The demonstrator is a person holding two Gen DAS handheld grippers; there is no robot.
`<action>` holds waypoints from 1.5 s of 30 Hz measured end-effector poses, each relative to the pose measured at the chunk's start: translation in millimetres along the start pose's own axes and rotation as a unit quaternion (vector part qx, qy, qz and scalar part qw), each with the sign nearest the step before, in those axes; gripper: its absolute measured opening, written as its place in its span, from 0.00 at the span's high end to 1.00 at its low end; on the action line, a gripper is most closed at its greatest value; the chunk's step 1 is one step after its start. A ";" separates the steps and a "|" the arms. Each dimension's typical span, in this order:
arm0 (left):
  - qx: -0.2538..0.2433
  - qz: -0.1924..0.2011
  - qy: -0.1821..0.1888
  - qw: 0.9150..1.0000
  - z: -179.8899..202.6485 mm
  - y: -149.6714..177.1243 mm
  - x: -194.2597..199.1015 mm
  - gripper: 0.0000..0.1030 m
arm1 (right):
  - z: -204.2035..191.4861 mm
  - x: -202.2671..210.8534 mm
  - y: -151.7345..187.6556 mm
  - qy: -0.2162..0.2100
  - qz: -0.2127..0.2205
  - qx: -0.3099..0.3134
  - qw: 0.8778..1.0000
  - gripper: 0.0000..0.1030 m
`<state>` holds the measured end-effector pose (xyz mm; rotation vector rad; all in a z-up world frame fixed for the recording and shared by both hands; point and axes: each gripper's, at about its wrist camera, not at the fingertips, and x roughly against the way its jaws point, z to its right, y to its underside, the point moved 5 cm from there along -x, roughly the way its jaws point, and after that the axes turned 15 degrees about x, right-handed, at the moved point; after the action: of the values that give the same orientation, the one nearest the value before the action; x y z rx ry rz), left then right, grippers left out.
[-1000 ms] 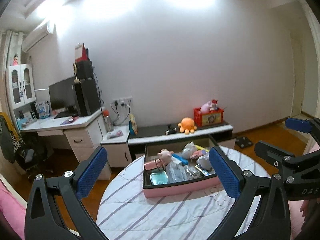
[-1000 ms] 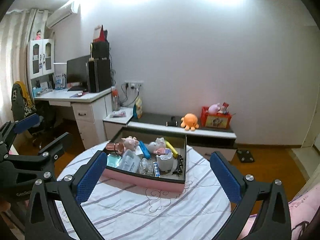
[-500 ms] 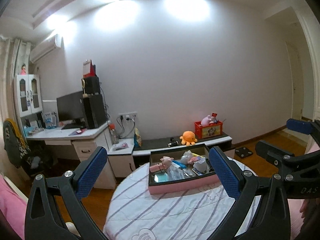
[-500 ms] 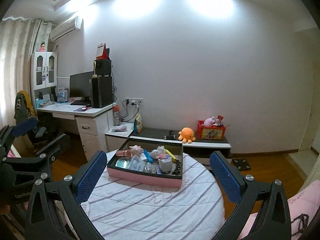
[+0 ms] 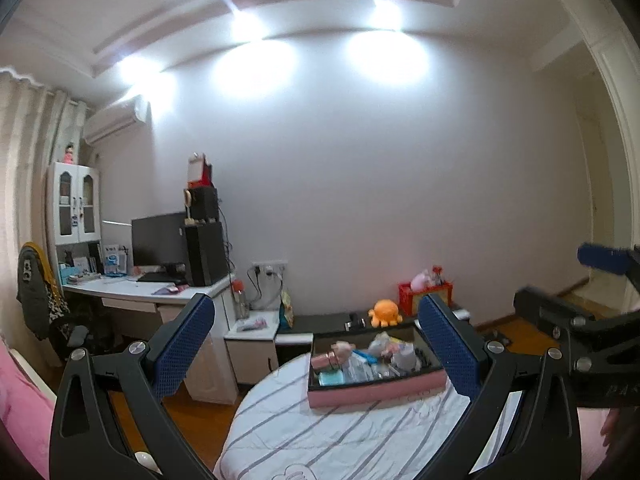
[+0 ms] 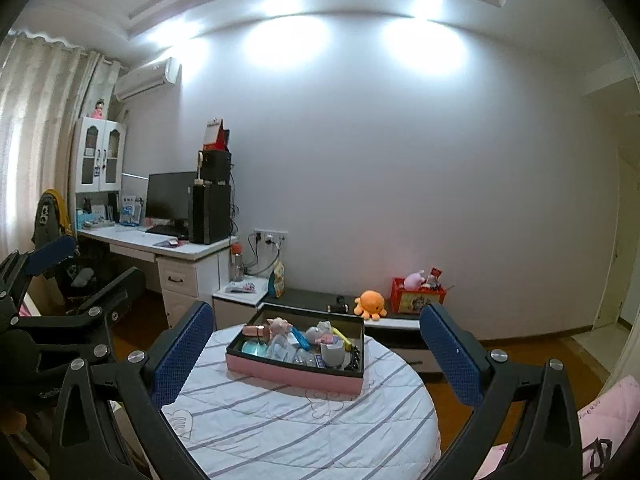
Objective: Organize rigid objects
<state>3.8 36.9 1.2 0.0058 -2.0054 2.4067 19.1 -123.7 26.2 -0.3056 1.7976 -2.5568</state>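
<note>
Both the left gripper (image 5: 316, 344) and right gripper (image 6: 316, 350) hang spread wide and empty, well back from the pink box (image 6: 294, 374) of jumbled items on the round striped table (image 6: 304, 420). Reaching in could snag neighbours (the white cup (image 6: 332, 354) sits tight among clutter) or nudge the box.

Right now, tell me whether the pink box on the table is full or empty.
Full. The pink box has no lid on and is crowded with small items up to its rim, among them a white cup and a pink pig figure.
</note>
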 end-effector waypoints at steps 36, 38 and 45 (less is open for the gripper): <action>0.001 0.001 0.003 1.000 -0.9 -0.8 11.6 0.00 | -6.1 11.7 1.0 0.000 0.018 -0.001 1.000 0.00; 0.001 0.001 0.004 1.000 -0.9 -1.0 11.6 0.00 | -7.3 12.6 2.2 0.002 0.017 0.000 1.000 0.00; 0.000 0.001 0.002 1.000 -3.7 0.8 13.8 0.00 | -10.3 14.0 2.8 0.000 0.016 0.001 1.000 0.00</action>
<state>-10.0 40.4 -0.2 -0.0023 -2.0048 2.4065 3.4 -116.7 22.4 -0.2731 1.7858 -2.5368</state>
